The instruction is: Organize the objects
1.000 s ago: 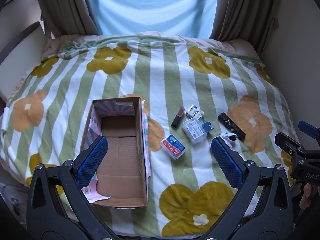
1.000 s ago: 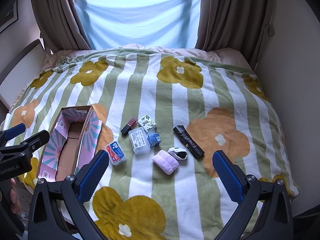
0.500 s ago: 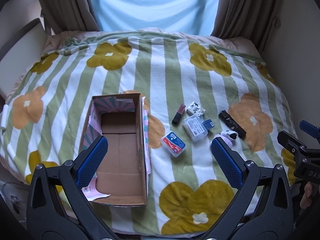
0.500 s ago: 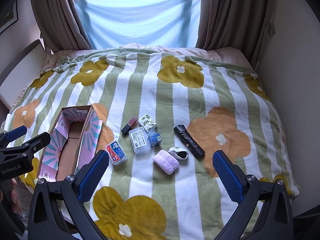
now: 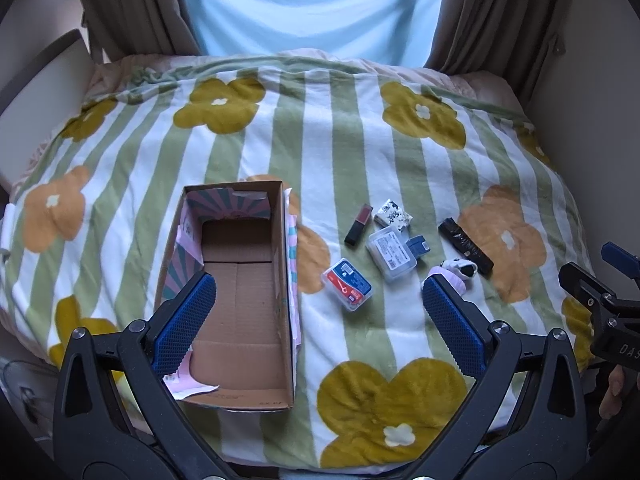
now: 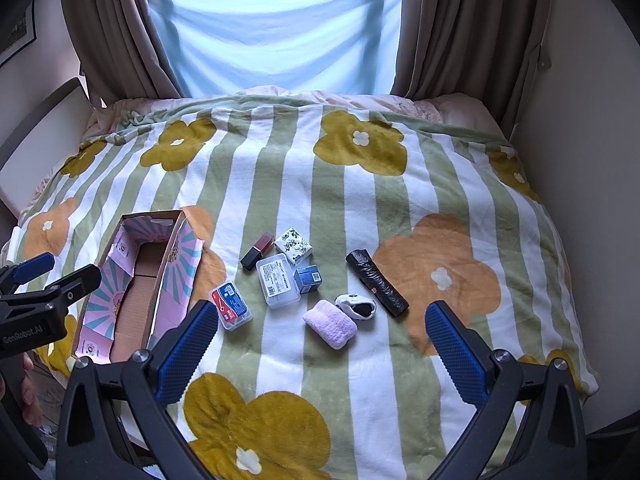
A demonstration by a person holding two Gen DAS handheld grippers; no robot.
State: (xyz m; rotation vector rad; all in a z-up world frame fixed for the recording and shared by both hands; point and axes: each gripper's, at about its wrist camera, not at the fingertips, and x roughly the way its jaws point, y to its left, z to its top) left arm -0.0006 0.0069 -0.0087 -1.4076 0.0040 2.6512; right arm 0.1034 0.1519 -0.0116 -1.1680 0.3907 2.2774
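An empty cardboard box point(image 5: 240, 304) with a pink patterned lining lies open on the bed, also in the right wrist view point(image 6: 136, 292). To its right lie a red-and-blue case point(image 5: 347, 285), a clear plastic case point(image 5: 392, 254), a small blue box point(image 5: 417, 245), a lipstick point(image 5: 359, 225), a white patterned packet point(image 5: 394, 215), a black roll point(image 5: 465, 245), a black-and-white sock point(image 6: 356, 306) and a pink cloth roll point(image 6: 330, 323). My left gripper point(image 5: 320, 332) is open and empty above the box's near end. My right gripper point(image 6: 320, 344) is open and empty, nearer than the objects.
The bed has a green-striped flower blanket point(image 6: 360, 184). Brown curtains point(image 6: 436, 28) and a blue-covered window stand behind it. A wall point(image 6: 580, 128) runs along the right side and a headboard-like panel point(image 6: 36, 128) along the left.
The left wrist view has shifted slightly, so the box and objects sit a little higher. Both grippers stay open and nothing on the bed has moved.
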